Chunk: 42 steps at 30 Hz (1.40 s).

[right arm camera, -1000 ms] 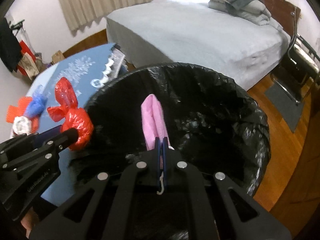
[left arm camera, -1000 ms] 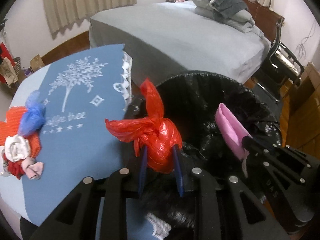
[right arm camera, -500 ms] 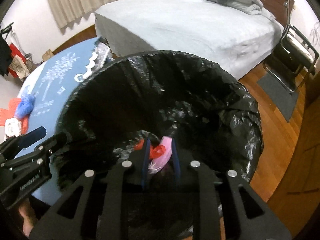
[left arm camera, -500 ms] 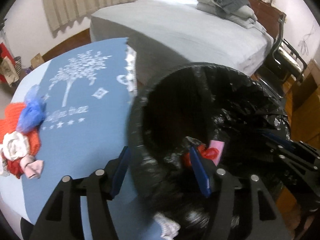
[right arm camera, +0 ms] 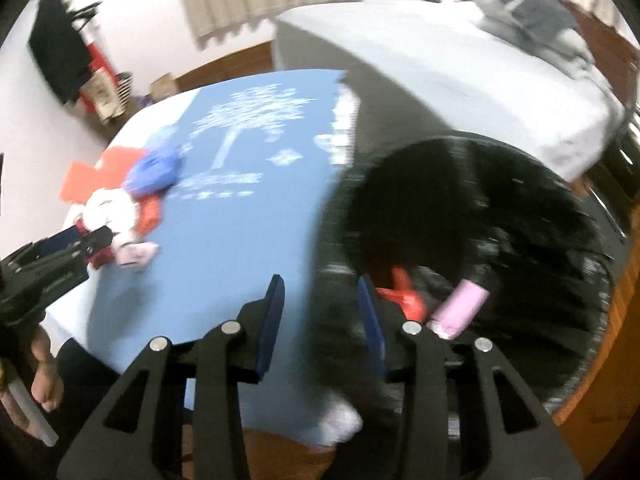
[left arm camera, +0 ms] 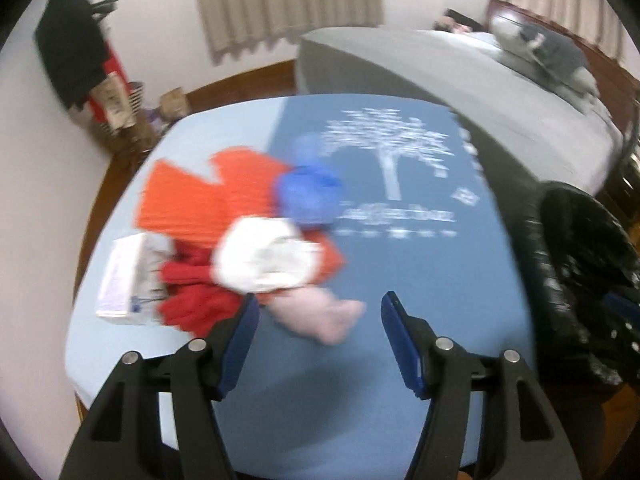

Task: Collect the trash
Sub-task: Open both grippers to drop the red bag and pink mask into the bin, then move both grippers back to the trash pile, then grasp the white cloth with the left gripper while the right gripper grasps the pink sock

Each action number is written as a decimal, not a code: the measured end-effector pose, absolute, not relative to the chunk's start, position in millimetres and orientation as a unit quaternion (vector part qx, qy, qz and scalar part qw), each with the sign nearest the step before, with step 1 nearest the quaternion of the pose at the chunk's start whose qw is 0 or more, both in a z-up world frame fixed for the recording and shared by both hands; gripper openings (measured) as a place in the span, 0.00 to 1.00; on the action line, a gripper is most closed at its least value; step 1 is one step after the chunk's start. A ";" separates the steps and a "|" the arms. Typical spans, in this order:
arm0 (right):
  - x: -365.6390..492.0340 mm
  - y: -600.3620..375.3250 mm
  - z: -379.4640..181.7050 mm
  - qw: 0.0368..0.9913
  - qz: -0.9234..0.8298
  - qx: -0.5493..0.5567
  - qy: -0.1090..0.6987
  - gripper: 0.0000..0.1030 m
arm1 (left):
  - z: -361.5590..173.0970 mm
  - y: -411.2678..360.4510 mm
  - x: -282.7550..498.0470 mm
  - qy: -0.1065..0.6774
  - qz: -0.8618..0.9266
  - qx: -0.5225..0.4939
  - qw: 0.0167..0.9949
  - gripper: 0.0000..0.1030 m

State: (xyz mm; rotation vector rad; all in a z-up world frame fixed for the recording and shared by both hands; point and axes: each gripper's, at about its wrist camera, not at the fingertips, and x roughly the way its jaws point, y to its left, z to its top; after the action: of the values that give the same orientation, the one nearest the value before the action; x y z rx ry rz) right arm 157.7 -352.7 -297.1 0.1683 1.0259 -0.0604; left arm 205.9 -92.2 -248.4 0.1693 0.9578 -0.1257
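Note:
The frames are blurred by motion. A trash pile lies on the blue tablecloth (left arm camera: 400,280): orange paper (left arm camera: 192,196), a blue bag (left arm camera: 308,200), a white wad (left arm camera: 264,260), red cloth (left arm camera: 192,296) and a pink wad (left arm camera: 324,318). My left gripper (left arm camera: 320,306) stands open just above the pink wad, its pads clear of it. The right gripper (right arm camera: 320,284) hovers over the rim of the black-lined bin (right arm camera: 520,208) with its jaws opening and nothing between them. Inside the bin lie a red bag (right arm camera: 404,294) and a pink piece (right arm camera: 464,304). The left gripper (right arm camera: 90,236) also shows beside the pile.
A white box (left arm camera: 128,276) sits at the pile's left edge. A grey bed (left arm camera: 460,80) stands behind the table, with wooden floor around it. Bags and dark clothes (left arm camera: 76,60) are against the far left wall. A person's hand (right arm camera: 40,380) shows at the lower left.
Both grippers opened and let the red bag and the pink piece drop into the bin. Both then swung left; the left one now hangs over the trash pile on the table.

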 end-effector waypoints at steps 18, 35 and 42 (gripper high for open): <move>247.3 -238.8 -312.6 0.868 0.042 0.024 0.495 0.37 | -267.5 -35.5 238.3 0.464 -0.067 0.052 0.882 0.61; 262.8 -223.6 -322.4 0.861 0.057 0.022 0.504 0.37 | -256.4 -28.1 237.4 0.458 -0.093 0.024 0.884 0.23; 251.6 -199.5 -320.0 0.861 0.084 0.018 0.501 0.37 | -258.6 1.7 215.4 0.463 -0.076 0.023 0.883 0.22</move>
State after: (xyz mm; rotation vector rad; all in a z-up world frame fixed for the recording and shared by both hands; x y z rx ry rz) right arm 251.6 -199.5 -320.0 0.0368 1.0520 0.1765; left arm 215.4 1.7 -258.6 0.0486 0.9636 -0.1575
